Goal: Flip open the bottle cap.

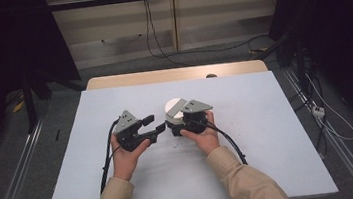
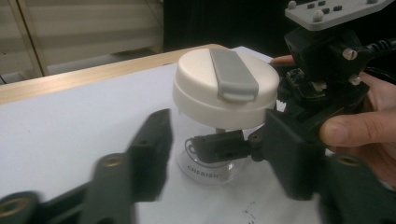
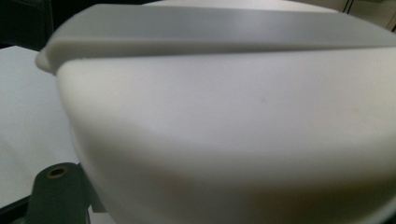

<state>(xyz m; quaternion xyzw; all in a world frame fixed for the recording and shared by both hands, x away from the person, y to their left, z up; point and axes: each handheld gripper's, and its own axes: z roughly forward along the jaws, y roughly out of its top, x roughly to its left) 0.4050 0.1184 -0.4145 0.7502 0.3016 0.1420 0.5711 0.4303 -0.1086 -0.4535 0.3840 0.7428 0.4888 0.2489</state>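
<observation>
Holding a lidded clear jar upright near the middle of the white desk [image 1: 269, 134], with both grippers close around it.

Largest is the desk; on it the jar [image 2: 212, 161] stands at about 12 o'clock from the person's hands, capped by a cream lid [image 2: 224, 88] with a grey tab across its top. At its 3 o'clock the right gripper [image 1: 175, 126] is clamped on the clear body just under the lid. At its 9 o'clock the left gripper [image 1: 153, 124] stands with its jaws apart and nothing between them, just beside the jar without touching it.
</observation>
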